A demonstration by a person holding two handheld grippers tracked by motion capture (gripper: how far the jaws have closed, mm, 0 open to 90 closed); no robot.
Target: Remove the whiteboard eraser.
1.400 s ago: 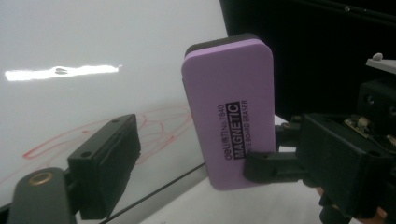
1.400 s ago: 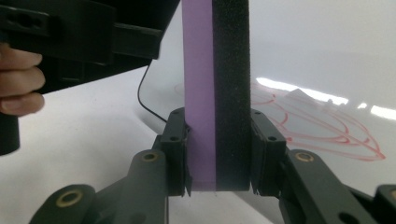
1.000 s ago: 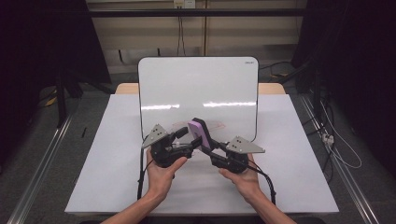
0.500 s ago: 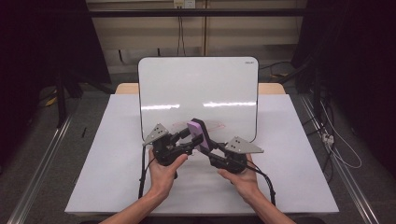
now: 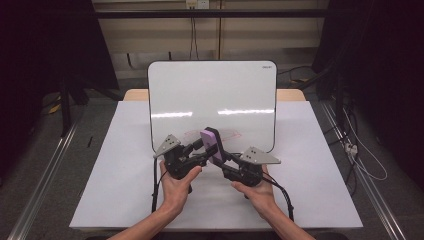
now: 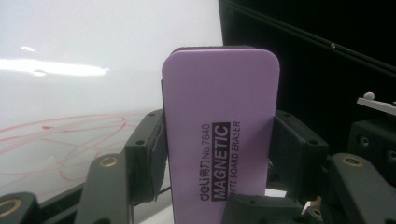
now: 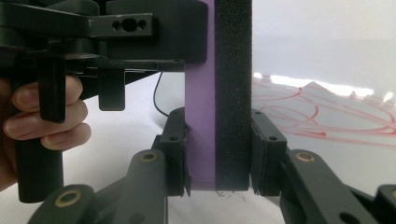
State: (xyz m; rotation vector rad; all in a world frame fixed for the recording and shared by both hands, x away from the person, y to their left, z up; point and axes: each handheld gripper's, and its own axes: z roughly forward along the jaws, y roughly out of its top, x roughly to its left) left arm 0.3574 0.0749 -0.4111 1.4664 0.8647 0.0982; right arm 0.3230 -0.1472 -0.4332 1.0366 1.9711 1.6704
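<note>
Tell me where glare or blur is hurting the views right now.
High view: two bright glare streaks on the white rectangular whiteboard. Left gripper view: glare streak on the board, purple foam-backed eraser print sharp. Right gripper view: near black jaws soft, red scribbles readable.

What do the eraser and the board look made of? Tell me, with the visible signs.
Eraser: matte purple foam-like body carrying printed lettering, backed by a black pad of coarse, felt-like texture. Whiteboard: smooth, glossy white surface, likely coated; it mirrors light streaks and carries faint red marker lines.
</note>
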